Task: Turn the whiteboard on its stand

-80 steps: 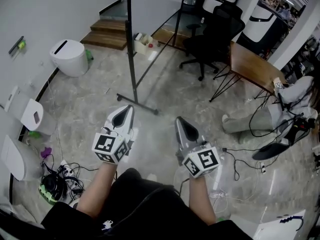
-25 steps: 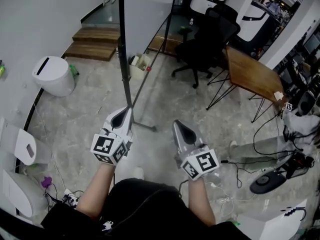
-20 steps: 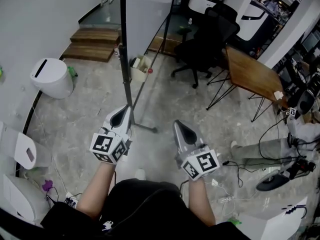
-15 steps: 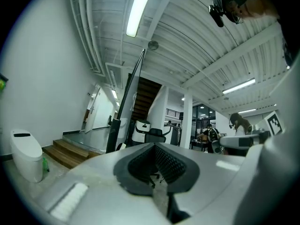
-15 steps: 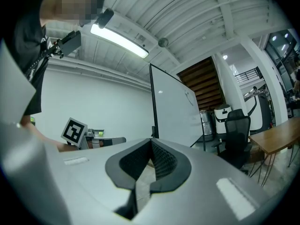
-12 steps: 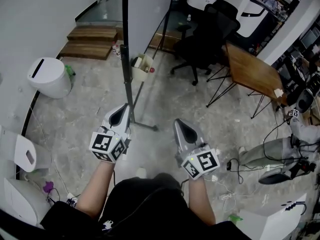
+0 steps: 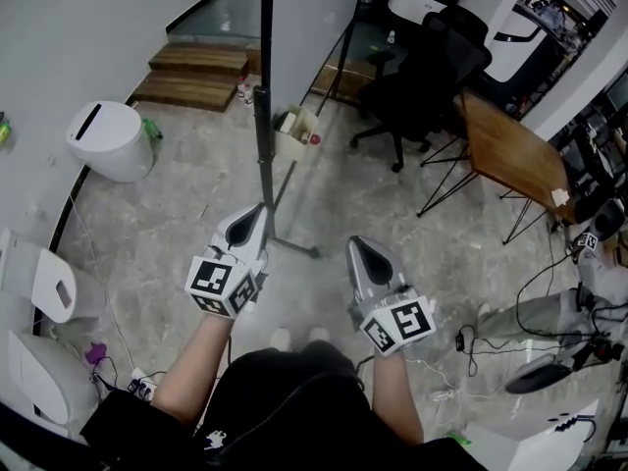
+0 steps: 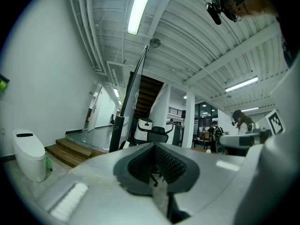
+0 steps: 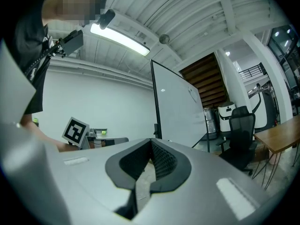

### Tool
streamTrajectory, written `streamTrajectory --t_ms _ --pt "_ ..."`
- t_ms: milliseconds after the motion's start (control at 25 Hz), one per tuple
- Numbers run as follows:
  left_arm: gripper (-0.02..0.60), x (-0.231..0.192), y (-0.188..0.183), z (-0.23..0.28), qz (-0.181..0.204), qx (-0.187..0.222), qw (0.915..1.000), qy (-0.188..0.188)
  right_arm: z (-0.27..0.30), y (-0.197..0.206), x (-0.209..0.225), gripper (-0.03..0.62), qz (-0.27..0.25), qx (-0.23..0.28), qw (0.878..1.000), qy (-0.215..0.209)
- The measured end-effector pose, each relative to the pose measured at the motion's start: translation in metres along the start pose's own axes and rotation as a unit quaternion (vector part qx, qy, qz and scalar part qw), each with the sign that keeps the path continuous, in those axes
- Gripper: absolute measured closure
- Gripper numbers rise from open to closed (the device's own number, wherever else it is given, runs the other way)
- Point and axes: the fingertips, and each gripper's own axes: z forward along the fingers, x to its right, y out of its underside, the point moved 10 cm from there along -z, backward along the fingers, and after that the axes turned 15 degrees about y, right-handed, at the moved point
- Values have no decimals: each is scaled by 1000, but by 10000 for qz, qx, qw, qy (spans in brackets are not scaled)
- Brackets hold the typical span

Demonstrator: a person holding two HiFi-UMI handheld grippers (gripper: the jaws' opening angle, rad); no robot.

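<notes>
The whiteboard (image 7: 306,27) stands at the top middle of the head view, its panel nearly edge-on, on a dark post (image 7: 262,116) with a floor foot (image 7: 294,248). My left gripper (image 7: 257,214) is shut and empty, its tip just short of the post's lower part. My right gripper (image 7: 357,247), to the right of the foot, is shut with nothing in it. In the left gripper view, the left gripper (image 8: 154,146) points at the edge-on whiteboard (image 8: 134,95). Beyond the right gripper (image 9: 151,140), the right gripper view shows the whiteboard's white face (image 9: 180,111).
A white bin (image 7: 108,140) and wooden steps (image 7: 201,72) lie to the left. A small box (image 7: 299,130) sits by the stand. A black office chair (image 7: 432,77) and wooden table (image 7: 510,150) are right of the board. Cables (image 7: 530,332) trail at the right.
I have walked closer to the whiteboard; its post now stands right ahead of my left gripper. Both grippers have stayed shut and level.
</notes>
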Motion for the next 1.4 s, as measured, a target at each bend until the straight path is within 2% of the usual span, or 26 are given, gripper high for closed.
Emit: streamTrajectory --t_ms 400,560,920,1160,1400 --pt "578 9 -7 22 159 41 9989 -431 15 -13 31 589 87 137 9992 -378" --pt "578 2 -11 36 371 -45 9973 -632 26 -18 43 589 118 165 9984 -524" --pt "532 -52 -39 79 800 -52 9899 -1168 46 -25 68 589 81 155 9974 -702" --pt "461 -93 -39 111 941 -257 9842 -1476 56 -21 82 589 62 23 9980 -624" --pt "428 -129 -34 136 1094 -489 9806 -1550 69 -23 80 589 29 -19 9982 -602"
